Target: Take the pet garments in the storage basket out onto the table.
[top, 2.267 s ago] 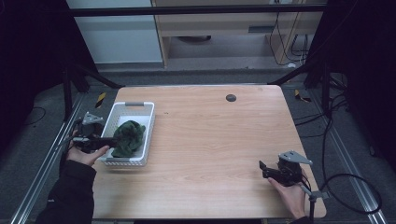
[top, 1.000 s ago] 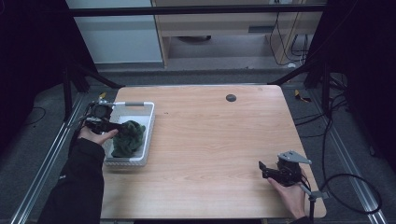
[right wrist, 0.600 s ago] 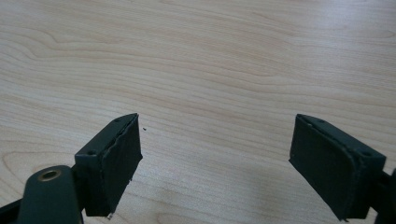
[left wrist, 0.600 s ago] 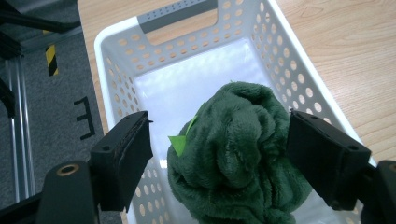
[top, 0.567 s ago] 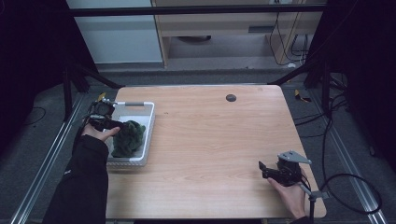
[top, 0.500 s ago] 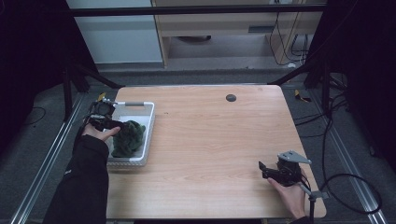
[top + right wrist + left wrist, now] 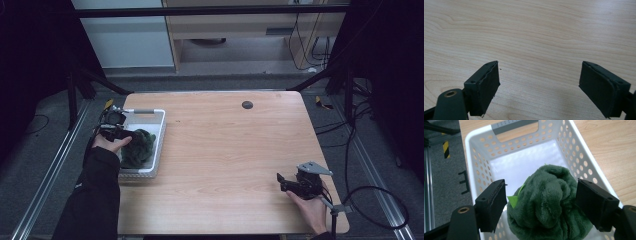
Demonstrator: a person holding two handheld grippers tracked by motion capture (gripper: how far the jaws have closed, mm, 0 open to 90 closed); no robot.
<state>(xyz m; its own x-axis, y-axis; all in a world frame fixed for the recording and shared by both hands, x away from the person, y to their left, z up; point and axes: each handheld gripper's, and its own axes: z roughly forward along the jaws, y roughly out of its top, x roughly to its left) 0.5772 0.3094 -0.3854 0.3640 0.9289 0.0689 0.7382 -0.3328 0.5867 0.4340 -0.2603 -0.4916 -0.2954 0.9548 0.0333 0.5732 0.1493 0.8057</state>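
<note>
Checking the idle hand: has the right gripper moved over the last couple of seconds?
No. In the high view the right gripper sits at the same spot near the table's front right corner, open.

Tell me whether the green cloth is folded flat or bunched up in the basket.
Bunched up. The green cloth sits as a rumpled, rounded heap inside the white basket, between the open jaws of the left gripper.

wooden table point(image 7: 225, 150) carries a white basket point(image 7: 150, 119).
</note>
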